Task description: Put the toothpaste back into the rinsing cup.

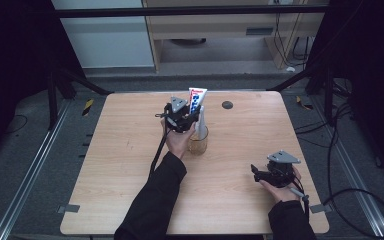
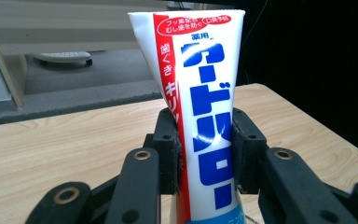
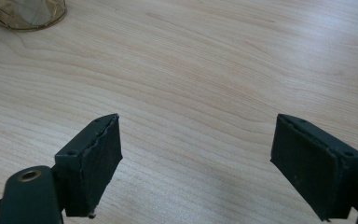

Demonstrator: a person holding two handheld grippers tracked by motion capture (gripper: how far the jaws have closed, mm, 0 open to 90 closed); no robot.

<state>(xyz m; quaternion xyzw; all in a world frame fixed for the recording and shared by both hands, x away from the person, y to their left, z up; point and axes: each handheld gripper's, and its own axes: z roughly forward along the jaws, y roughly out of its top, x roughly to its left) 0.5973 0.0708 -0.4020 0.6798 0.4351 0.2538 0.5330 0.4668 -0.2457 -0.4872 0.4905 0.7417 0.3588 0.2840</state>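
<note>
Left hand-held gripper (image 2: 205, 154) clamps glossy flat-crimped toothpaste tube (image 2: 200, 93) over wire holder (image 1: 198, 142).

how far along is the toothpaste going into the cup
Done: the left gripper is shut on the toothpaste, tube upright. In hand: the tube stands in the cup, lower end inside. Left: let go and pull the hand away. The right gripper waits open over bare table.

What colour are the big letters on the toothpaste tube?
Blue, on the white toothpaste tube with a red stripe; the left gripper view shows it best.
</note>
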